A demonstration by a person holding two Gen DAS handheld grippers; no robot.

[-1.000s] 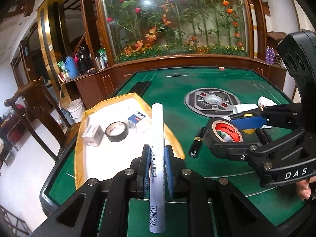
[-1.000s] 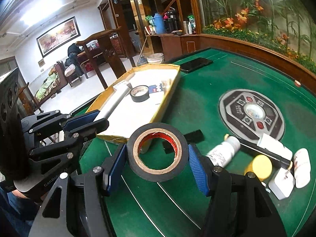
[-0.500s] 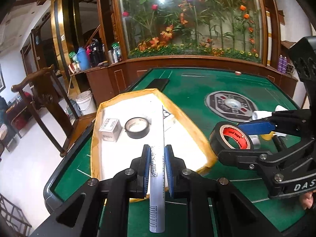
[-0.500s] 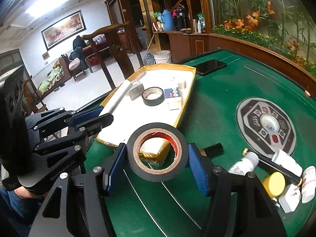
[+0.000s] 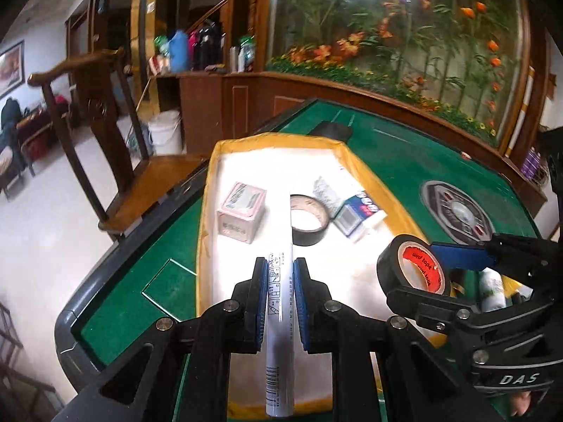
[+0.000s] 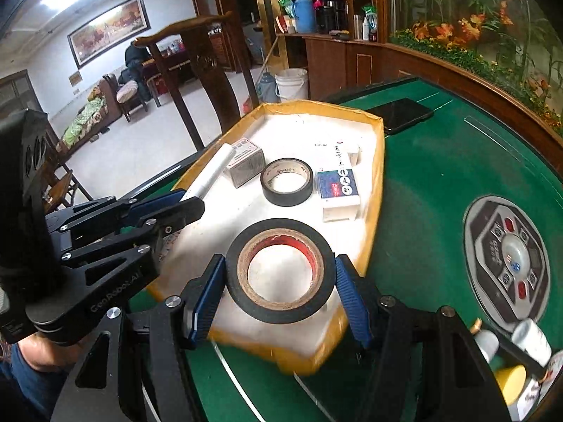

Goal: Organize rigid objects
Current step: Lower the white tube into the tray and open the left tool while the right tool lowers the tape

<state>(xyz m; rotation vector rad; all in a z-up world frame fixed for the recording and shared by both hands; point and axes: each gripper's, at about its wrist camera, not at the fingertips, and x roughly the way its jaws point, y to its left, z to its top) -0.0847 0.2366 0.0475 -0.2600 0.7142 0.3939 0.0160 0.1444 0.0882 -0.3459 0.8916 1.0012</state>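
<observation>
My left gripper (image 5: pixel 279 274) is shut on a long white tube (image 5: pixel 279 323), which juts forward over the yellow-rimmed white tray (image 5: pixel 225 154). My right gripper (image 6: pixel 279 274) is shut on a black tape roll with a red inner label (image 6: pixel 279 270), held above the tray's near corner (image 6: pixel 302 362). In the tray lie a second black tape roll (image 5: pixel 309 219) (image 6: pixel 286 181), a pink-grey box (image 5: pixel 241 207) (image 6: pixel 244 161) and a blue-and-white carton (image 5: pixel 359 211) (image 6: pixel 337 190). The right gripper (image 5: pixel 415 267) shows in the left wrist view, and the left gripper (image 6: pixel 186 200) shows in the right wrist view with the tube (image 6: pixel 211 172).
The tray sits on a green felt table (image 6: pixel 440 183) with a round control panel (image 6: pixel 506 260) in the middle. Small bottles and a yellow cap (image 6: pixel 510 383) lie at the right. A dark phone (image 6: pixel 401 114) lies beyond the tray. A wooden chair (image 5: pixel 105 140) stands left of the table.
Both grippers have moved left across the table with their loads and now hang over the tray. The left gripper has also rolled.
</observation>
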